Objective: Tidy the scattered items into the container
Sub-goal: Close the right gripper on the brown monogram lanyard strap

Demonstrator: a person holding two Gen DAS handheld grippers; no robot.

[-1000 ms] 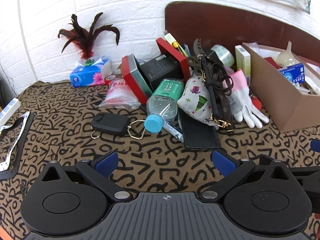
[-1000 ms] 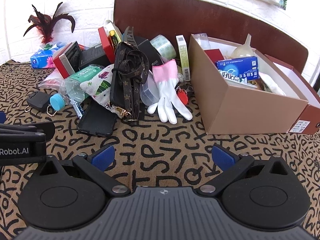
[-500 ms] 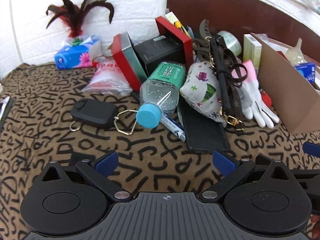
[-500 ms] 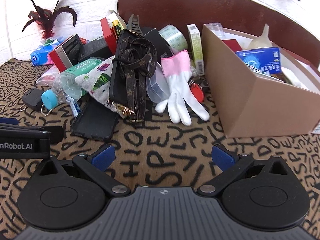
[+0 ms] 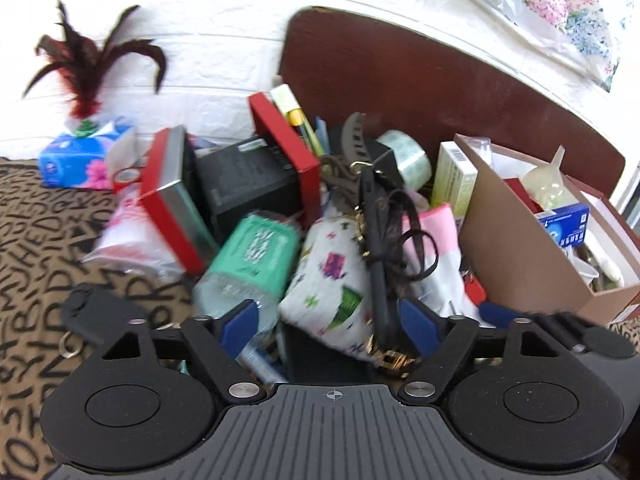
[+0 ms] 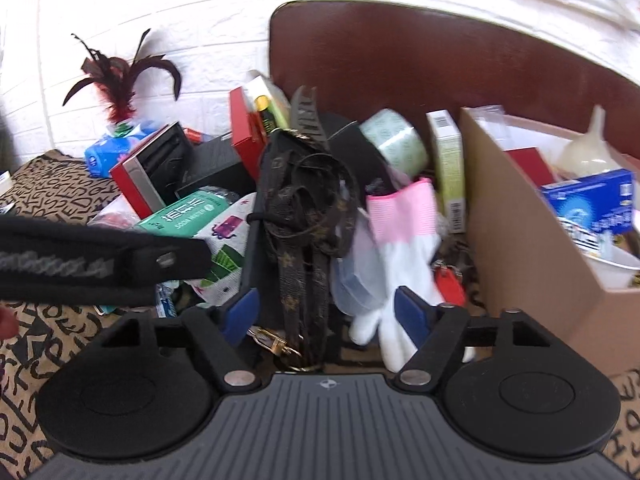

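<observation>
Your left gripper (image 5: pixel 327 322) is closing, its blue pads (image 5: pixel 239 326) on either side of the near end of the pile. The printed fabric pouch (image 5: pixel 328 276) and the black phone case (image 5: pixel 320 354) beneath it lie between them, and the green-labelled water bottle (image 5: pixel 248 264) sits just at the left pad. The blur hides whether either pad touches anything, but nothing is clamped.

Your right gripper (image 6: pixel 326 314) is closing too. The brown patterned strap (image 6: pixel 304 216) hangs down between its pads, its gold clasp (image 6: pixel 276 344) low in the gap. The fingers of the pink-cuffed white glove (image 6: pixel 404 248) lie against the right pad, though actual contact is unclear. It holds nothing yet.

The scattered items are heaped on the patterned cloth covering the counter (image 5: pixel 44 240): red tins (image 5: pixel 176 200), a black box (image 5: pixel 248 180), a tape roll (image 6: pixel 396 144) and a slim green carton (image 6: pixel 448 160). The brown cardboard box (image 5: pixel 520 240) stands just right of the heap, beside the glove. It is open-topped and already holds a blue packet (image 6: pixel 592 200) and a translucent funnel (image 6: pixel 588 148). A black key fob (image 5: pixel 104 312) lies apart to the left, and a blue tissue pack (image 5: pixel 80 156) with a dark red feather (image 5: pixel 80 68) on it stands by the wall.
</observation>
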